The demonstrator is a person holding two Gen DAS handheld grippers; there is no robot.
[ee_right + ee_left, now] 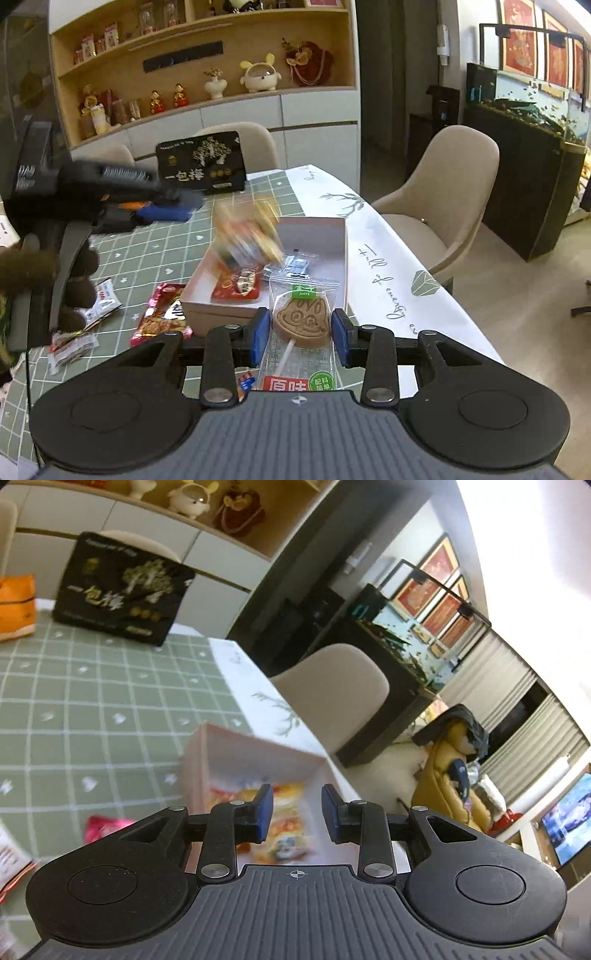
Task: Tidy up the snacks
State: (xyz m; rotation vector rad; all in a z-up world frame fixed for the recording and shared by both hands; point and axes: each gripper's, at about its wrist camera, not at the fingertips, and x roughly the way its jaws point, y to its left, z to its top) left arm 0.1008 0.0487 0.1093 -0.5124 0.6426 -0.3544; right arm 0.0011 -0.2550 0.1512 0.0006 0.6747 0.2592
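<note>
My right gripper (299, 334) jaws grasp the wrapped lollipop (301, 323), stick pointing back toward me; the white box (343, 254) lies just beyond. Left gripper (297, 812) jaws released above it.

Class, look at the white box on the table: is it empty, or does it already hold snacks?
It holds snacks. The open white box shows a red packet and small dark packets inside, with much of its floor bare.

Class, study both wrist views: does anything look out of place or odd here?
Yes. A yellow snack packet is a motion-blurred smear above the white box, apparently falling. Loose wrappers lie scattered on the tablecloth beside it.
</note>
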